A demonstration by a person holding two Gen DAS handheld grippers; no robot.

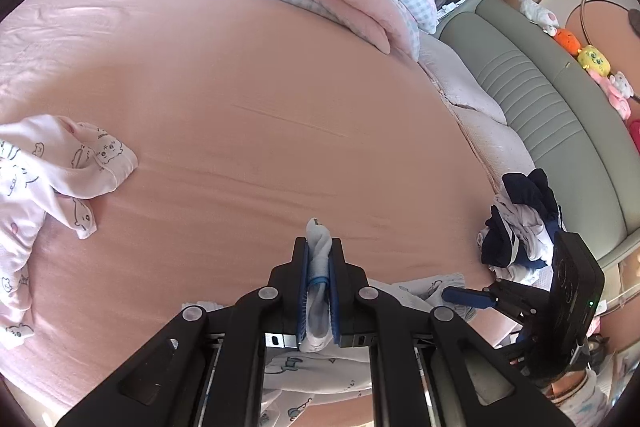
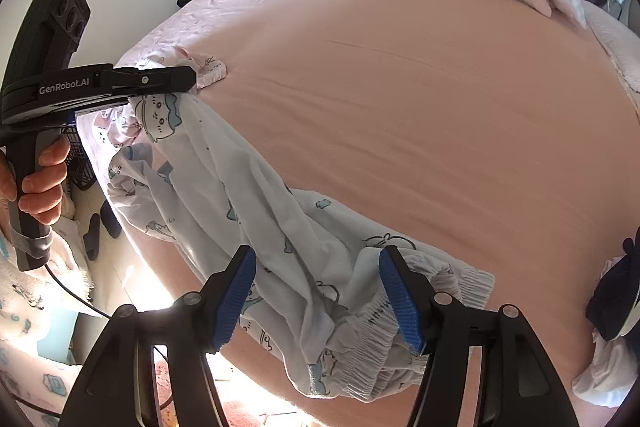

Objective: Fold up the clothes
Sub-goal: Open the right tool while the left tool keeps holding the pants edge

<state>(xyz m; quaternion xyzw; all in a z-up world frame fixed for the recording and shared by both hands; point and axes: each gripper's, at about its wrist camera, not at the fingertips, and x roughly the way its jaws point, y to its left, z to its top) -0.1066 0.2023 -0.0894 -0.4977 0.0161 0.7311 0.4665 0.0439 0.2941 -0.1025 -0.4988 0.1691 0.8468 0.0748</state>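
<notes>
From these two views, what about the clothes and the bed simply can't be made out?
- White printed pyjama garment: top or trousers is unclear; it hangs bunched from the left gripper, and in the left view the gripper's frame covers most of it.
- Pink printed garment: cut off by the left view's edge.
- Dark and white clothes pile: crumpled, partly behind the right gripper; separate items cannot be counted.

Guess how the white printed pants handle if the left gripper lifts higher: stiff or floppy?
Likely floppy: the pants sag in loose folds from the left gripper. Probably light: a narrow pinched bunch carries them. The waistband, lying between the right gripper's open jaws, may drag.
</notes>
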